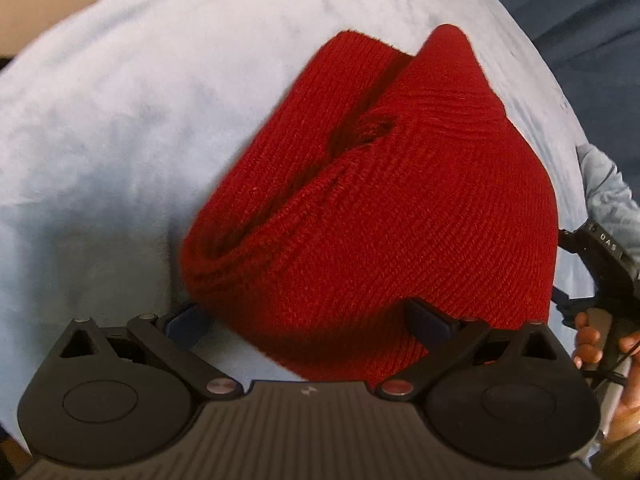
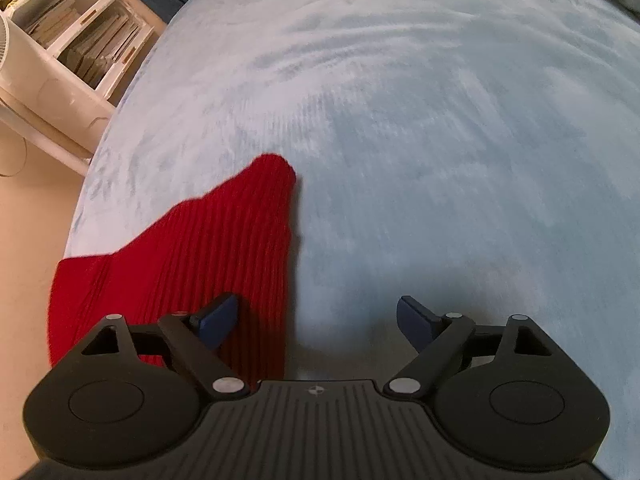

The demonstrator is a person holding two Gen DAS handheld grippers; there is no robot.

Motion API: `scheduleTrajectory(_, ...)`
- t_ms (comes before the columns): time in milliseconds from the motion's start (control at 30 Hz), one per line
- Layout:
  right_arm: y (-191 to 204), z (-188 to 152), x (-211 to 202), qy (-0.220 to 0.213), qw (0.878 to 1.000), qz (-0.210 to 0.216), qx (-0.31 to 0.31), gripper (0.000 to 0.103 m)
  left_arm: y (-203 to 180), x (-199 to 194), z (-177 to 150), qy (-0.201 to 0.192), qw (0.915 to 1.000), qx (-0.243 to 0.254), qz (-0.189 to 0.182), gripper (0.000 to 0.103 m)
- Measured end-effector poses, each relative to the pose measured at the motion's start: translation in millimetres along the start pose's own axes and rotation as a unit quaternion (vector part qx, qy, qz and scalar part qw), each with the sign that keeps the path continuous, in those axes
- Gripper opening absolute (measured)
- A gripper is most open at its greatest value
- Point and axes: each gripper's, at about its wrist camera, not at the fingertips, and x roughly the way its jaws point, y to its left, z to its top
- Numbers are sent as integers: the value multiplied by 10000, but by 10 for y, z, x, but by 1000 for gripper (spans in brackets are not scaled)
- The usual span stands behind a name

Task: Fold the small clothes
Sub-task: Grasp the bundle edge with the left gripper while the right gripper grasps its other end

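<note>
A red knitted garment [image 1: 360,208] lies folded over on a pale blue fleece blanket [image 1: 120,120]. My left gripper [image 1: 308,320] is open, with its jaws wide apart at the garment's near edge; the knit bulges between the two fingers. My right gripper [image 2: 316,320] is open and empty, above the blanket [image 2: 440,140]. The garment [image 2: 200,256] lies to its left, with the left finger [image 2: 218,318] over the knit. The right gripper's handle and the hand on it show at the right edge of the left wrist view [image 1: 608,280].
A white shelf unit [image 2: 72,48] with papers stands on the floor beyond the blanket's left edge. Dark blue fabric [image 1: 580,12] lies beyond the blanket at the far right.
</note>
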Motion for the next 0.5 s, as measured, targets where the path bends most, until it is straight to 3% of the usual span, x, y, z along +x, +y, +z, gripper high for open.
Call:
scheduleTrajectory(167,-70,183,256,291,9995,27,-92,101,13,10,57,51,9999,-123,-14,103)
scheduleTrajectory(267,-90,243,345,399,9991,89,59,102,28,-5,61,73,9997,-211,-70,103)
scheduleTrajectory(300,-71,252,347,419,9990,138,4,95,45,-8,70,48,9996,-271,-82,98)
scheduleTrajectory(333,-43,251,332,399,9988,253,-156,60,55,-49,72,-66,9994,-348,-50,94)
scheduleTrajectory(367,-18,247,311,388,9978,448,-280,8,43,-98,81,-168,9993,-324,30,83)
scheduleTrajectory(400,-12,243,293,458,9954,786,-288,10,20,-139,90,-222,9993,-276,120,73)
scheduleTrajectory(500,53,144,171,172,9950,624,-758,7,-107,-259,117,-354,9989,34,292,55)
